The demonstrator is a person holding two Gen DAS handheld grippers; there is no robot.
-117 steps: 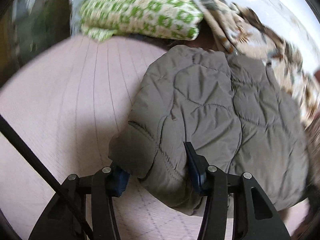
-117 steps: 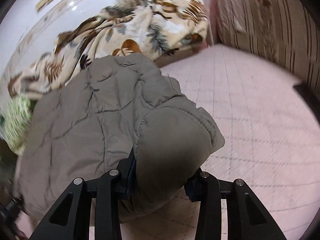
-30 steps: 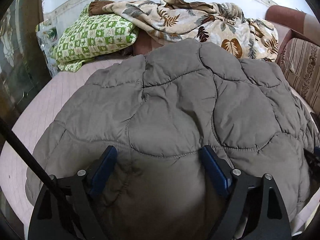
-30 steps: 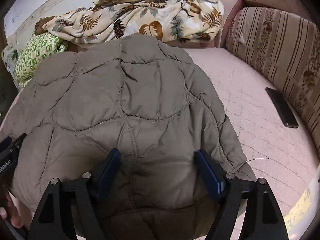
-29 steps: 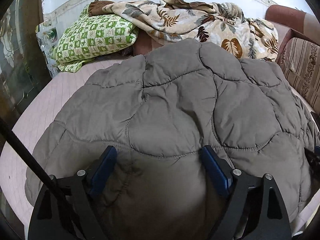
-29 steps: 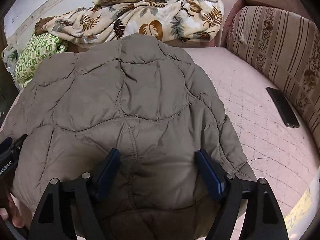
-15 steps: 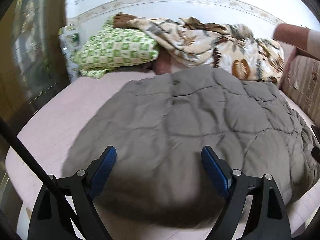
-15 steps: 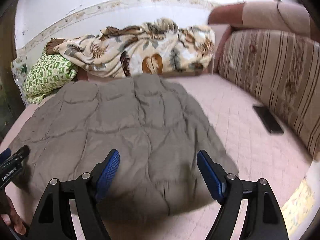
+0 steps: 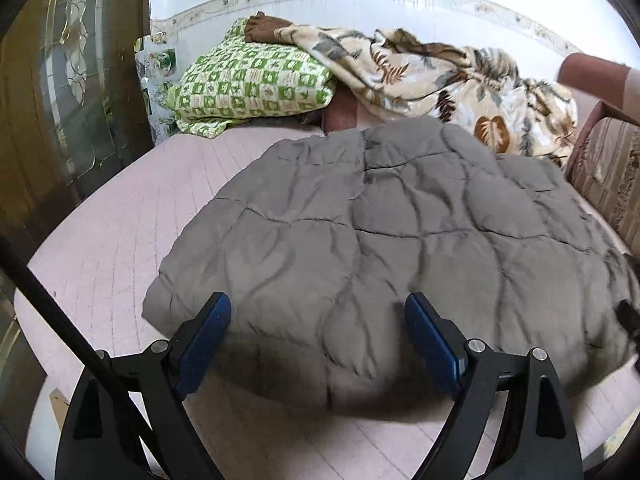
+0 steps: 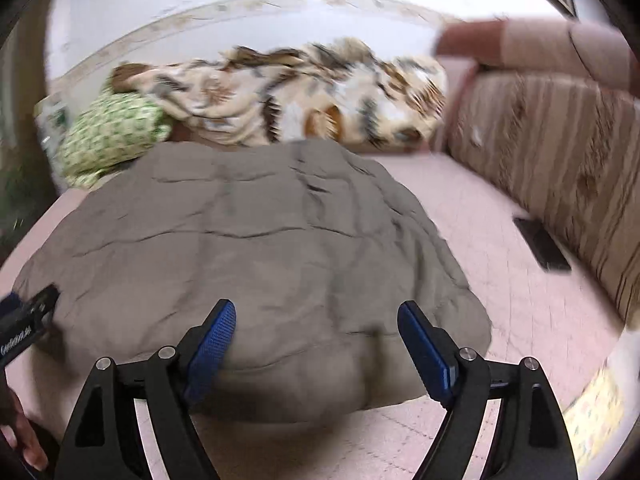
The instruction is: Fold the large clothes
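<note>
A grey-brown quilted jacket (image 9: 384, 236) lies folded and flat on the pink bed sheet (image 9: 120, 236); it also shows in the right wrist view (image 10: 248, 256). My left gripper (image 9: 318, 338) is open and empty, raised above the jacket's near edge. My right gripper (image 10: 316, 340) is open and empty, raised above the near edge too. The left gripper's tip (image 10: 24, 320) shows at the left edge of the right wrist view.
A green checked pillow (image 9: 252, 84) and a leaf-print blanket (image 9: 440, 80) lie at the head of the bed. A striped sofa back (image 10: 560, 160) runs along the right, with a dark flat device (image 10: 542, 244) beside it. A dark wooden door (image 9: 52, 100) stands left.
Both grippers have let go of the jacket and pulled back and up from it. The jacket now lies flat on the bed.
</note>
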